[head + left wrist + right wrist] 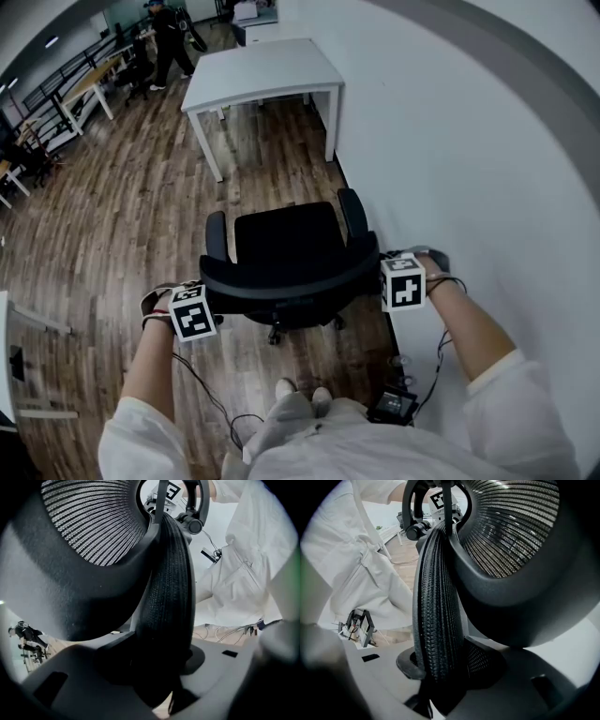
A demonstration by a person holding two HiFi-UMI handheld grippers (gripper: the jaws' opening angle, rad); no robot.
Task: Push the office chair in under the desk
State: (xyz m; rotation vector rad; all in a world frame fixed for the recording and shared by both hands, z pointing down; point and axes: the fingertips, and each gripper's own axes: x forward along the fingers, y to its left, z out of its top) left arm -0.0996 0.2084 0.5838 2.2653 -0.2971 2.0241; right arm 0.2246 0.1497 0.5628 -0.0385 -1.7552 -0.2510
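Note:
A black office chair (286, 248) stands on the wood floor with its seat facing a white desk (262, 70) further off, open floor between them. My left gripper (200, 302) points down at the left end of the backrest's top rim. My right gripper (394, 278) does the same at the right end. In the left gripper view the mesh backrest rim (166, 597) runs between the jaws of the left gripper (159, 667), which is shut on it. In the right gripper view the rim (438, 611) sits likewise in the right gripper (440, 667).
A white wall (469, 141) runs along the right, close to the chair and desk. Cables and a small black device (394, 405) lie on the floor by my feet. More desks (84, 84) and a standing person (169, 37) are far back left.

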